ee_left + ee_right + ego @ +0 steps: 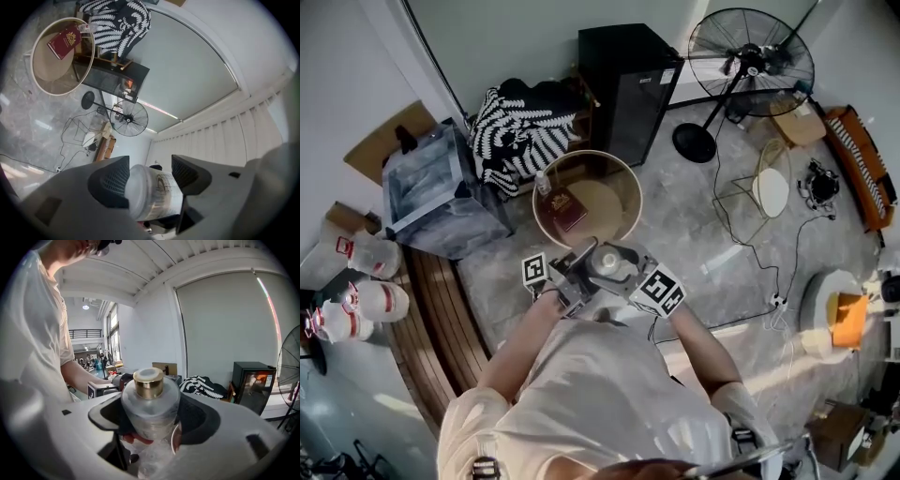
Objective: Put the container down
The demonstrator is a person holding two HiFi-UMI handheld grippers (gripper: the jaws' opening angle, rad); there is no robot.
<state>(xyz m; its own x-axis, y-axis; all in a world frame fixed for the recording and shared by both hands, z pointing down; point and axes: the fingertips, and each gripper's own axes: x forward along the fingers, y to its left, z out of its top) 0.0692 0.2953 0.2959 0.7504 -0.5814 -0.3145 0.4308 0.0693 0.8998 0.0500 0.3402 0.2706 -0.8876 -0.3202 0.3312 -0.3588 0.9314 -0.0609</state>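
Observation:
In the head view both grippers meet in front of my chest around a pale round container (609,264). My left gripper (578,274) comes in from the left and my right gripper (630,274) from the right. The left gripper view shows the left gripper (149,176) shut on a frosted white cylindrical container (152,194) with dark print on its side. In the right gripper view, the right gripper (150,411) is shut on a frosted bottle (151,406) with a gold cap (149,383). Whether these are one object I cannot tell. Crinkled clear plastic shows below the bottle.
A round beige table (614,183) stands just ahead on the stone floor, with a red book (565,208) and a small bottle (544,183) on it. Behind are a black cabinet (628,75), a striped cloth (516,127) and a standing fan (750,56). A wooden bench (441,300) lies to the left.

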